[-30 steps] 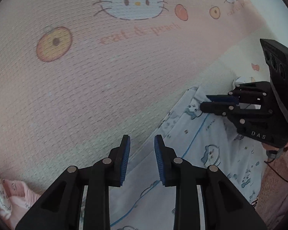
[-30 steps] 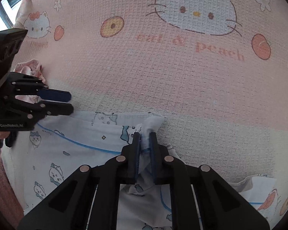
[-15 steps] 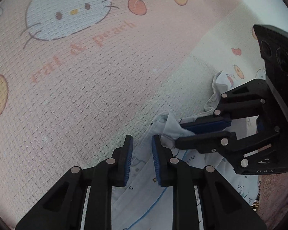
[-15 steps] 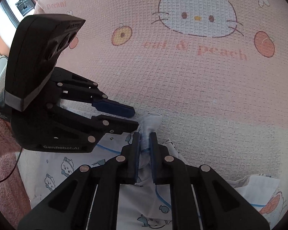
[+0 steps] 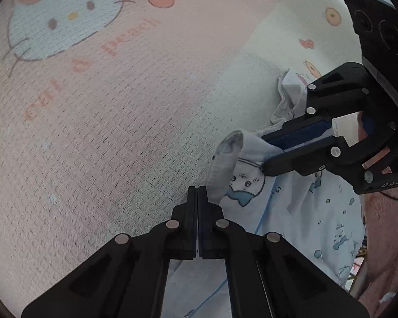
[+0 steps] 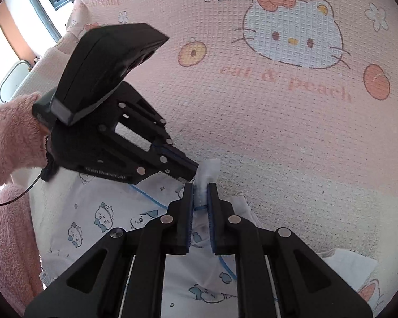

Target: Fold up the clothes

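Bedspread: pink waffle weave, cat-and-peach print, one; it carries everything else.
Garment: one pale blue printed piece with thin blue piping, lying on the near part of the bedspread, mostly flat, one corner bunched and raised.
Second cloth: one, white with a peach print, low right in the right wrist view, well apart from both tongs.
Sleeve: fluffy pink, one in view, behind the left tool.
Right gripper: tongs pinching the raised corner of the garment, fabric standing up between the pads.
Left gripper: tongs have just been closing and now sit pressed together; thin fabric edge appears caught between them (hard to confirm, the slit is nearly nil).
Key relation: both pinch points sit just beside each other on the same bunched corner, left tip coming in from the left of the right tip; rest of the garment trails back toward the person.
Next move, my read: spread the two grips apart along that edge to tension it.
Count: two grippers, one garment, one spare cloth.
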`<state>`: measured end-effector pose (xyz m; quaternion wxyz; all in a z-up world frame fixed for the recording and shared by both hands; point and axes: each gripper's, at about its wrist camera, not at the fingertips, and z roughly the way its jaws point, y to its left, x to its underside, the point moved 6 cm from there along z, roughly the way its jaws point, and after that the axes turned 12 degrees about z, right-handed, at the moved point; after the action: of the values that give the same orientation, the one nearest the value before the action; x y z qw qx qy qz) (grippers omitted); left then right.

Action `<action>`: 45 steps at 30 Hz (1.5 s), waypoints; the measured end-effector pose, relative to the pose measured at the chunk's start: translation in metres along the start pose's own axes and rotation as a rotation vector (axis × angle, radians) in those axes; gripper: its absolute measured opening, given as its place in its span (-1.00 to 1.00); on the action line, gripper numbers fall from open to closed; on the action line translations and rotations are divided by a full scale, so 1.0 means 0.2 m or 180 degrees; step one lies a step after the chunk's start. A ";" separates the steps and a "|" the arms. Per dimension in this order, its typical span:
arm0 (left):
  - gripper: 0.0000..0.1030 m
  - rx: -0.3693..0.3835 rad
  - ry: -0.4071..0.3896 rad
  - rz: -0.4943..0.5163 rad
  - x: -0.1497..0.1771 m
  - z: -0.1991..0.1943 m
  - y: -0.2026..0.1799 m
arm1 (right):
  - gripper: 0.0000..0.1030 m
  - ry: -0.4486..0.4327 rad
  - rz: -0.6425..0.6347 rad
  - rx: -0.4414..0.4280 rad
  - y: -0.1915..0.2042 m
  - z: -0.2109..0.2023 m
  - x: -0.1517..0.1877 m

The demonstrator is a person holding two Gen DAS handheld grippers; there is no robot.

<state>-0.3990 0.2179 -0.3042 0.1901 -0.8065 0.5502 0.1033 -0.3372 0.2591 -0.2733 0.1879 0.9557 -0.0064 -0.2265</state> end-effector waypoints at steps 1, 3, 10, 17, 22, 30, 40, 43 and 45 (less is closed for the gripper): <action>-0.99 -0.0020 -0.0038 -0.0094 0.01 -0.02 0.01 | -0.78 0.0030 0.0006 0.0040 -0.01 -0.01 0.00; -0.98 0.0026 -0.0192 -0.0222 0.01 -0.07 0.02 | -0.78 0.0011 -0.0089 0.0020 0.01 -0.05 0.00; 0.06 0.0401 -0.0278 0.0039 -0.03 -0.16 0.03 | -0.78 0.0005 -0.0289 -0.0187 0.07 -0.07 0.01; 0.06 0.0291 -0.0012 0.0260 -0.12 0.00 0.02 | -0.07 0.0099 0.0358 0.0078 -0.16 0.06 -0.04; 0.05 0.0231 -0.0160 0.0057 -0.06 -0.05 0.05 | 0.07 0.0249 0.0505 -0.0244 -0.14 0.23 -0.07; 0.03 0.0237 -0.0170 0.0174 -0.01 -0.11 -0.05 | -0.79 0.0123 0.0003 -0.0399 -0.01 0.12 -0.04; -0.89 0.0537 -0.0019 0.0557 -0.08 0.00 -0.27 | -0.80 0.0057 -0.0202 -0.0417 0.05 0.04 0.01; -0.90 0.0375 -0.0097 0.0391 -0.06 -0.02 -0.25 | -0.77 -0.0006 -0.0076 -0.0383 0.03 0.03 -0.02; -0.90 0.0230 -0.0167 0.0204 -0.04 -0.05 -0.21 | -0.72 -0.0093 0.0019 -0.0206 -0.01 0.00 -0.05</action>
<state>-0.3625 0.2338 -0.2848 0.2301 -0.7781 0.5740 0.1105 -0.3462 0.2616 -0.2698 0.2193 0.9457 -0.0047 -0.2400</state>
